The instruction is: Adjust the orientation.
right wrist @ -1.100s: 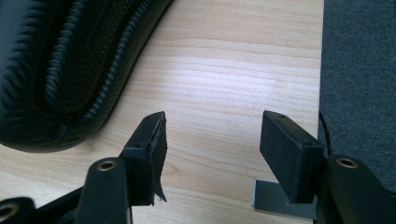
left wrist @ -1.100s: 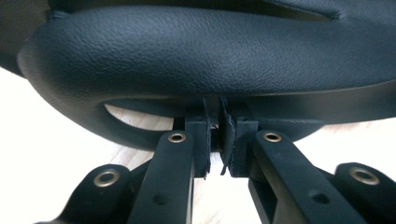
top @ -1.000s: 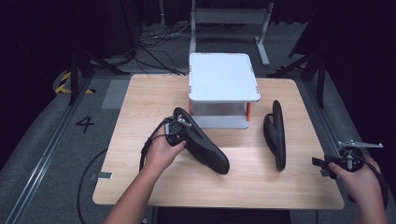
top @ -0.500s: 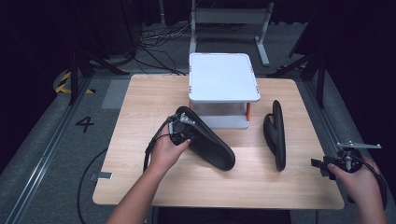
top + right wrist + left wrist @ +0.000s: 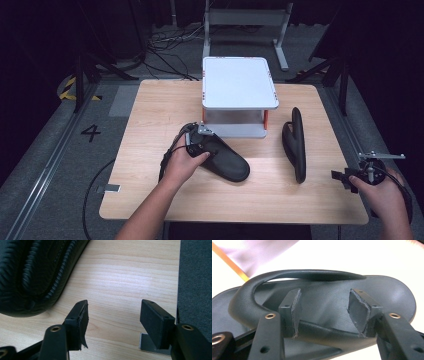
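Mid-frame, our left tongs (image 5: 324, 312) have just been opening around the smooth black sandal's (image 5: 225, 159) curved strap; right tongs (image 5: 115, 322) gape over the wood-grain table (image 5: 130, 277).

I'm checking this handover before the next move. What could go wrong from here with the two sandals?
The left gripper has just been opening; its pads no longer press the strap of the flat sandal, so lifting now might leave it behind or snag the strap. The other sandal stands on its edge and could tip if nudged. The right gripper, open, sits near the table edge.
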A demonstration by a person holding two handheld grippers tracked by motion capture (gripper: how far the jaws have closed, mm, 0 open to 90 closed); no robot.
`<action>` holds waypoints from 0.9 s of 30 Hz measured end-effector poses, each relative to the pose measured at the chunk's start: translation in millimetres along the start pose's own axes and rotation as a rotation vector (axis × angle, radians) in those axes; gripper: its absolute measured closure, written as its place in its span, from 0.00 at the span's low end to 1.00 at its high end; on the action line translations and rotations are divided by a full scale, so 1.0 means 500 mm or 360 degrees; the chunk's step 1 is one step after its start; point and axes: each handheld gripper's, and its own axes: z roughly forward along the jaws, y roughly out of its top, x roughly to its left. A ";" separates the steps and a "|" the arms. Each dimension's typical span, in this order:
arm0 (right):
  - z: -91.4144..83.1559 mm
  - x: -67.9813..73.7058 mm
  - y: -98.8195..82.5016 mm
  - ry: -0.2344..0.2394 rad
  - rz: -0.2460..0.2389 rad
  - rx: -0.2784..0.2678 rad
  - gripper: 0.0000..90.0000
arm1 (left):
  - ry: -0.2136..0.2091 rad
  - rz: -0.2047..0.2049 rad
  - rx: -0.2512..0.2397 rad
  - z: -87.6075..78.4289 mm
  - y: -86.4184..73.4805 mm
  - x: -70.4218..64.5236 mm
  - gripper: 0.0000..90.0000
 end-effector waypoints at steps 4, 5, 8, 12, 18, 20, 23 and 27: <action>-0.004 0.000 0.002 0.0001 -0.0001 -0.0016 0.45 | 0.0040 -0.0037 -0.0004 -0.018 -0.004 -0.007 0.35; -0.004 0.000 0.002 0.0001 -0.0001 -0.0016 0.45 | 0.0082 -0.0051 0.0008 -0.026 -0.006 -0.011 0.35; -0.004 0.000 0.004 0.0003 -0.0003 -0.0019 0.45 | 0.0174 -0.0136 0.0025 -0.046 -0.017 -0.010 0.26; -0.002 0.002 0.006 0.0002 -0.0007 -0.0021 0.45 | 0.0156 -0.0284 0.0058 -0.036 -0.026 0.006 0.22; 0.001 0.005 0.006 0.0007 -0.0004 -0.0023 0.43 | 0.0147 -0.0299 0.0114 0.001 -0.021 -0.002 0.22; 0.000 0.003 0.002 0.0000 -0.0001 -0.0019 0.43 | 0.0155 -0.0318 0.0125 0.005 -0.015 -0.005 0.20; -0.003 0.000 -0.004 -0.0008 0.0009 -0.0020 0.42 | 0.0195 -0.0315 0.0126 0.015 -0.011 -0.009 0.18; -0.009 -0.005 -0.010 -0.0016 0.0021 -0.0027 0.42 | 0.0226 -0.0321 0.0132 0.018 -0.010 -0.014 0.18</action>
